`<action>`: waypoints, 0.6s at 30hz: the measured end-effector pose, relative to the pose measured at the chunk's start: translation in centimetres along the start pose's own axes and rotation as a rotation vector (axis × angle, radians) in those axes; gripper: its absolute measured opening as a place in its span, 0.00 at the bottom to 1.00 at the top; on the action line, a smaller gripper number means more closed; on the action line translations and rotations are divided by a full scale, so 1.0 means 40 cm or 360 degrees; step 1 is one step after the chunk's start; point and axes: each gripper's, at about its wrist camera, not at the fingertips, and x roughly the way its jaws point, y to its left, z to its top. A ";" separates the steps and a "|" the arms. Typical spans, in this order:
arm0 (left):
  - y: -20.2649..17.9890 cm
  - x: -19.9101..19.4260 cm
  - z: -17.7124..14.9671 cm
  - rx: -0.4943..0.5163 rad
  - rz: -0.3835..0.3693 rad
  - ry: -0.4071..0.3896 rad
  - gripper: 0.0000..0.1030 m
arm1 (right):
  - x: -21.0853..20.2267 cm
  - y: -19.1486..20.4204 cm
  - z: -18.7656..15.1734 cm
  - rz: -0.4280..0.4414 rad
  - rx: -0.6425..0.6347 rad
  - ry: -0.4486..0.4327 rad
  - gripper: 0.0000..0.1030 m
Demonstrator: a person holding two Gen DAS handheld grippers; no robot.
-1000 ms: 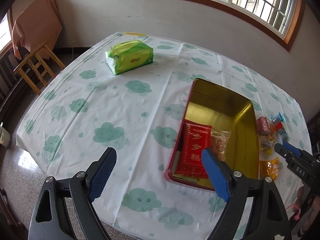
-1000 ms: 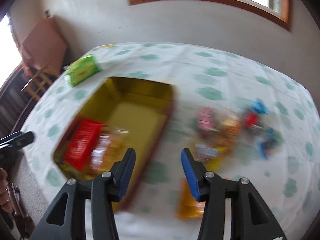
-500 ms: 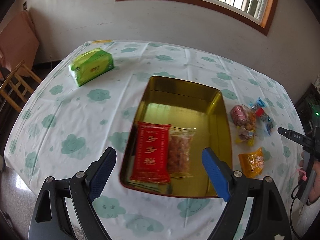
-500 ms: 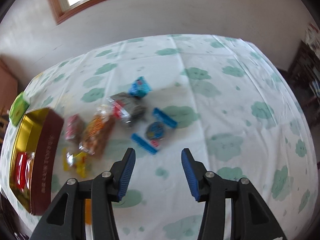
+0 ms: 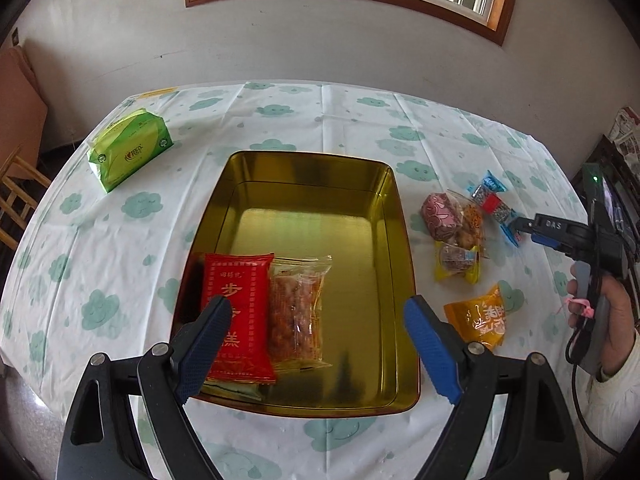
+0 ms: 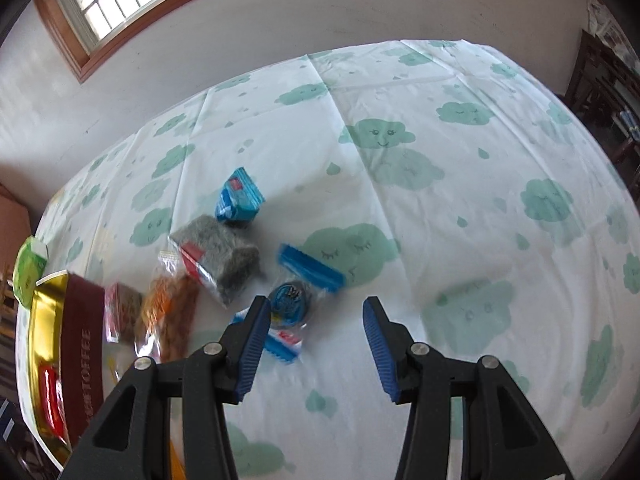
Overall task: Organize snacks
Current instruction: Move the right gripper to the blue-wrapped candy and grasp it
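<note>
A gold tin (image 5: 316,168) with dark red outer walls (image 6: 84,344) sits on the cloud-print tablecloth. Inside it lie a red packet (image 5: 236,304) and a clear packet of brown snack (image 5: 298,308). My left gripper (image 5: 316,356) hangs open over the tin's near end, holding nothing. Loose snacks lie to the tin's right: a pink one (image 5: 438,216), an orange bag (image 5: 480,318), a yellow-edged one (image 5: 456,262). My right gripper (image 6: 314,344) is open above a blue-wrapped candy (image 6: 290,300), next to a grey packet (image 6: 220,260) and a blue pack (image 6: 238,196).
A green tissue pack (image 5: 128,152) lies at the table's far left. A wooden chair (image 5: 16,196) stands beyond the left edge. A hand (image 5: 612,320) holds the right gripper's handle at the right. A dark cabinet (image 6: 604,88) stands by the far right corner.
The left gripper swung rightward until the tin lay straight ahead. The right gripper swept right from the tin to the loose snacks, then dropped closer to the blue candy.
</note>
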 end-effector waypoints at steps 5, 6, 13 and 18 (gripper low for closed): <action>-0.013 0.012 -0.003 0.0026 -0.0003 0.0014 0.83 | 0.035 0.018 0.010 -0.0048 -0.0028 -0.0005 0.48; -0.016 0.013 -0.003 0.0034 -0.0006 0.0014 0.83 | 0.037 0.026 0.010 -0.0064 -0.0060 -0.0025 0.48; -0.035 0.018 -0.004 0.0050 -0.0041 0.0013 0.83 | 0.048 0.037 0.016 -0.0086 -0.0121 -0.0097 0.48; -0.049 0.019 -0.006 0.0077 -0.0039 0.0012 0.84 | 0.046 0.019 0.023 -0.0023 -0.0035 -0.0105 0.50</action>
